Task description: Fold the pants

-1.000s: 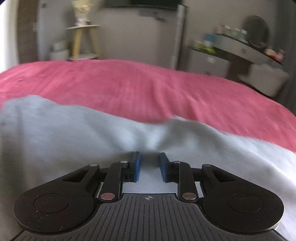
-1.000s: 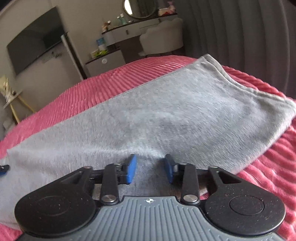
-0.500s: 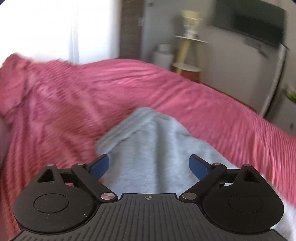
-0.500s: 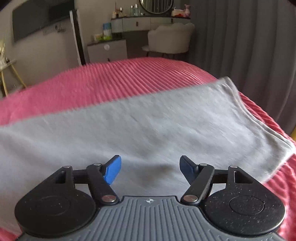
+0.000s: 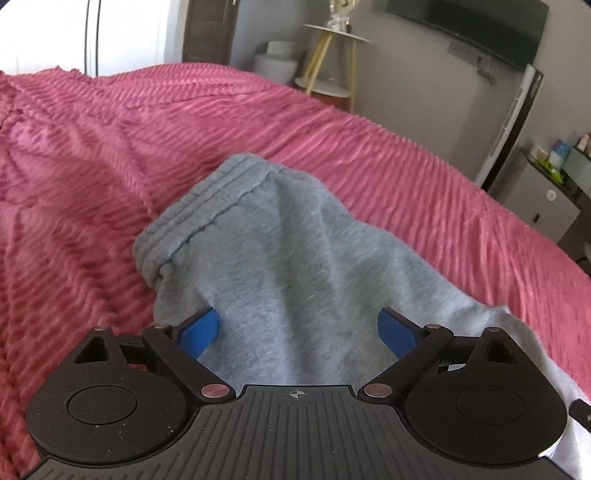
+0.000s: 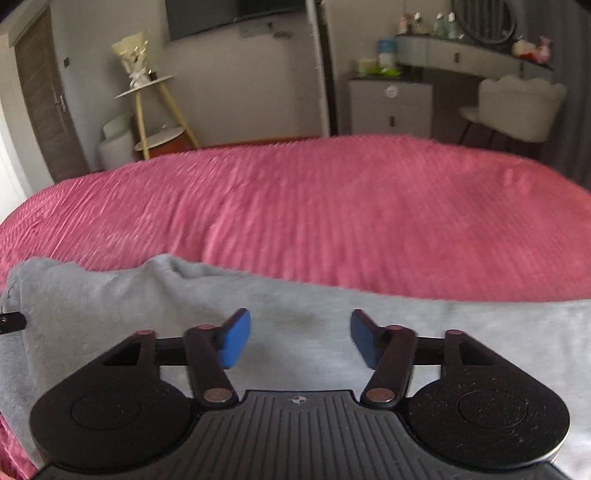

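Grey pants (image 5: 280,266) lie on a pink ribbed bedspread (image 5: 110,155). In the left wrist view their ribbed waistband end (image 5: 184,221) points away from me. My left gripper (image 5: 299,328) is open, its blue pads apart over the grey cloth, holding nothing. In the right wrist view the pants (image 6: 110,295) lie as a long grey strip across the bed. My right gripper (image 6: 299,339) is open above the cloth and empty. A black tip of the left gripper (image 6: 11,322) shows at the left edge.
The pink bedspread (image 6: 332,214) stretches beyond the pants. Past the bed stand a yellow-legged side table (image 6: 155,110), a wall television (image 5: 469,26), a grey cabinet (image 6: 391,107), a vanity with a chair (image 6: 517,107) and a door (image 6: 40,92).
Both grippers were nearly closed on the pants a second ago and have opened and let the cloth go. The left has turned toward the waistband; the right has swung left along the pants.
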